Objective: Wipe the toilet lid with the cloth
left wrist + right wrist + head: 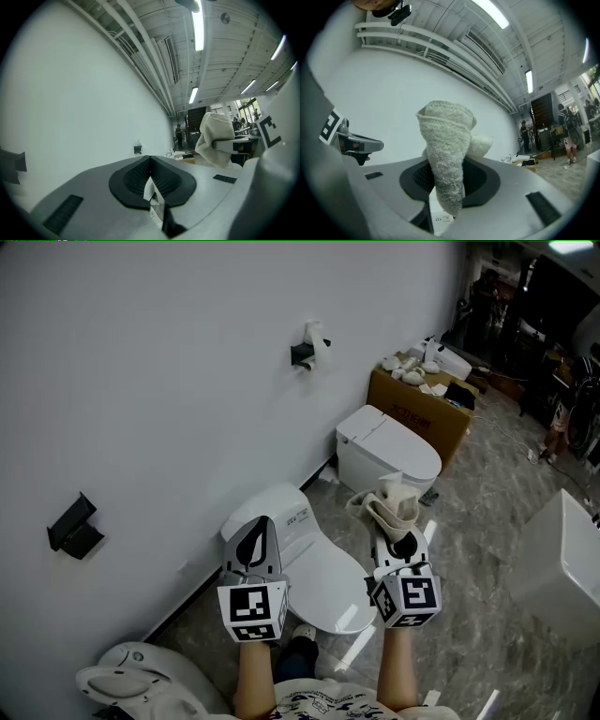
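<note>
**Cloth held in the right gripper above the closed toilet lid.**

The cloth (pixel 395 504) is clamped between the jaws of the right gripper (pixel 397 532). Its pale towelling is bunched up beyond the tips and fills the gap between the pads. It is held in the air, clear of the toilet lid (pixel 323 585), which lies closed below and to the left of it, near the white wall (pixel 141 381). The left gripper (pixel 255 538) is carried beside the right one, over the rear of the lid, with its jaws pressed together and nothing held between them. Both forearms are extended forward side by side from the lower edge of the head view, and the grippers are pointed ahead along the wall. A second toilet (pixel 389 451) stands farther on.
</note>
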{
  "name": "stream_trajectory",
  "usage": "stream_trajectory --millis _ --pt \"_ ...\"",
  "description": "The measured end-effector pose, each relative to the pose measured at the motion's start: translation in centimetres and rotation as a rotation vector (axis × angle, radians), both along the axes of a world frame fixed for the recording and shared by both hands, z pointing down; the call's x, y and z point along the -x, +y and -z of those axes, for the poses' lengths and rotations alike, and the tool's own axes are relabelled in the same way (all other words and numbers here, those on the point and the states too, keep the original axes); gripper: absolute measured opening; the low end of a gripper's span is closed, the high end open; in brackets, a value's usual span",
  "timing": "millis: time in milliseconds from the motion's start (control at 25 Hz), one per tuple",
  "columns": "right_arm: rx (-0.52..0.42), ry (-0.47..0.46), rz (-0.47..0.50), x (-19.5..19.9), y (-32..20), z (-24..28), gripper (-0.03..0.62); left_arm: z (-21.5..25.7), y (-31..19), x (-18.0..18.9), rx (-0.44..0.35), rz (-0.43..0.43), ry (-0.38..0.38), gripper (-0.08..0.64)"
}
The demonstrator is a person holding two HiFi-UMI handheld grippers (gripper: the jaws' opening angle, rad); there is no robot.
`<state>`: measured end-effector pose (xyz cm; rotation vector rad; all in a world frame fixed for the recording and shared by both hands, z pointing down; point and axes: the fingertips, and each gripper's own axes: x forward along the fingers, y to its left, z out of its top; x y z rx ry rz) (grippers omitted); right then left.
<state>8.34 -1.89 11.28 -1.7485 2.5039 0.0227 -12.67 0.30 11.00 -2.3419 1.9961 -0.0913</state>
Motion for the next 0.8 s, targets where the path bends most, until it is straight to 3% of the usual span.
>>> stream_trajectory --millis 800 --pt "-0.008 0.020 0.006 1.2 0.4 0.3 0.110 0.1 0.4 1.2 -0.008 0.001 0.004 0.003"
